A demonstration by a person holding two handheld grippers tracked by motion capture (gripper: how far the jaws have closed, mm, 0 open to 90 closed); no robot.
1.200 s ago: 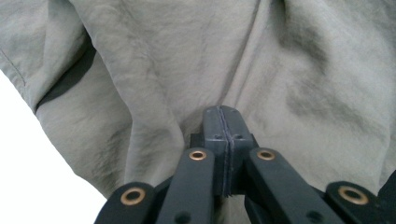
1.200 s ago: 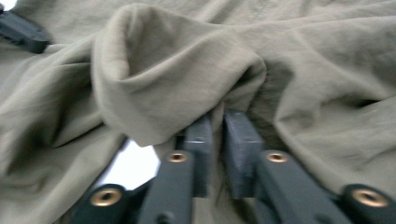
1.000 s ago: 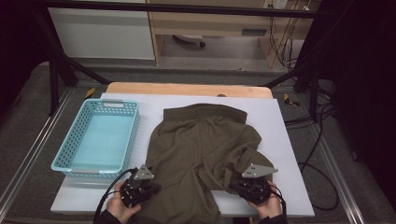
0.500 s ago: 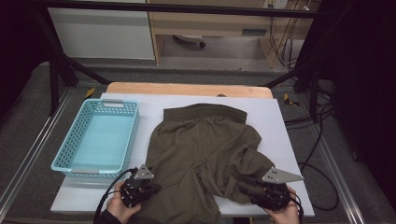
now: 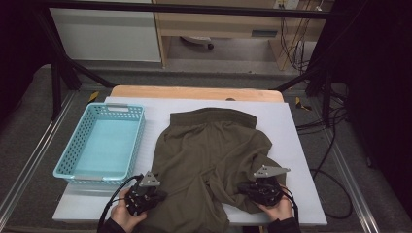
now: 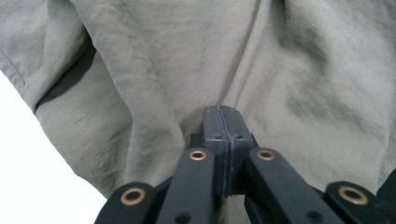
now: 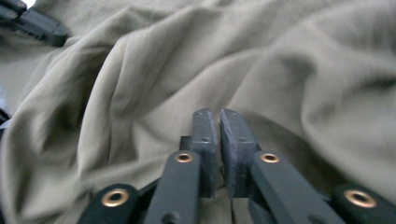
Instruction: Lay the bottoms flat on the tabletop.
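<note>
**Right corner of the garment re-gripped**

Since the earlier frame the right hand-held gripper (image 5: 250,188) has been swung outward and brought back onto the olive garment (image 5: 214,155), its jaws having just been closing; they now stand nearly pressed together, cloth bunched around them. At left, the turquoise basket (image 5: 73,167) waits on the tabletop (image 5: 301,145), nothing blocking it. The left hand-held gripper (image 5: 154,194), pressed together, seemingly anchors the near hem for folding.
</note>
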